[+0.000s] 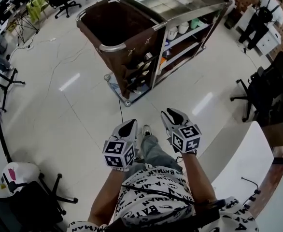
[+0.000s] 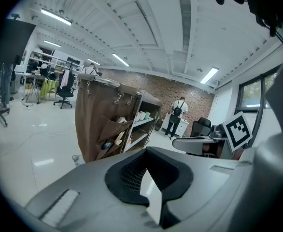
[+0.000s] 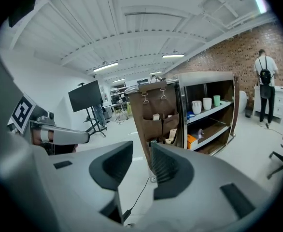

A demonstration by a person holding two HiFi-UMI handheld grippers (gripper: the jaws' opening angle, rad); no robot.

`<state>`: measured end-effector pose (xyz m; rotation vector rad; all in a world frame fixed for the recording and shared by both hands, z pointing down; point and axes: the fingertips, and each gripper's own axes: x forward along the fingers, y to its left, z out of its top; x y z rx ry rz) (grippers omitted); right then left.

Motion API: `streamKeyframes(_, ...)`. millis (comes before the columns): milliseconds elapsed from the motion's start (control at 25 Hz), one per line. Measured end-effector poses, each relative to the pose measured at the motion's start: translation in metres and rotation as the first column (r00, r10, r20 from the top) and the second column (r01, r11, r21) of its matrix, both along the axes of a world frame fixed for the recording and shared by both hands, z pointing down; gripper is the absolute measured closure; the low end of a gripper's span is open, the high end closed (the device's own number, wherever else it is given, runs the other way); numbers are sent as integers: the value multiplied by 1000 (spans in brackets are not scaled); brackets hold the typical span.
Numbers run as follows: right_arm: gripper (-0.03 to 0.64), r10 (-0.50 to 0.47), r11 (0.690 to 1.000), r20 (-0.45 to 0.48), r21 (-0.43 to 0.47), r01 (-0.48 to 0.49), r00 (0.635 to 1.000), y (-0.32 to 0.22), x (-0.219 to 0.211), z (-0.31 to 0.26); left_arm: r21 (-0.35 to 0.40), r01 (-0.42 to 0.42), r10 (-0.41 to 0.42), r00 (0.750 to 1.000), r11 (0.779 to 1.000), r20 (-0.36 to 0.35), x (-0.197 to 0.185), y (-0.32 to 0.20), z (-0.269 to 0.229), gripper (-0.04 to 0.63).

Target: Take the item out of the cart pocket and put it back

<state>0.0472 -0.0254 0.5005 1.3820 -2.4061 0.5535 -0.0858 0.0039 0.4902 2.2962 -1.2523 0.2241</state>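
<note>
The right tool [image 1: 173, 116] had its jaws partly spread with nothing between them. The left tool [image 1: 128, 125] had its jaws pressed together and was also empty. The two tools were held side by side, both pointing toward the single housekeeping cart [image 1: 113, 47], which stood well apart from them across the floor [image 1: 74, 110]. The item lay somewhere in the pockets [image 1: 137, 67] sewn on the near face of the cart's brown bag [image 1: 110, 25]. There were several pockets, hanging upright with their mouths upward, and their contents were too small to count. Neither tool was clearly nearer, though to my eye the right one was lined up on the pockets.
</note>
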Motion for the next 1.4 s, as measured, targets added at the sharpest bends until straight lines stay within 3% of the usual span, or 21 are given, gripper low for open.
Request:
streamKeyframes(280,360,-2,996,-13,-94,1,1000,-65,-4,51,-37,0,2,998,999,59,6,-42,20,594)
streamKeyframes(600,330,11,984,5,-176,-10,1000,-139,-6,95,-96,-17,28,992,995,121,31,-107,58,594)
streamKeyframes(680,295,11,982,4,-189,-10,1000,-156,-5,104,-109,-16,31,990,994,135,38,-123,68,594)
streamKeyframes(1400,302,-62,983,-78,-178,47,995,-289,-29,209,-155,80,-43,973,985,227,48,-234,165,594)
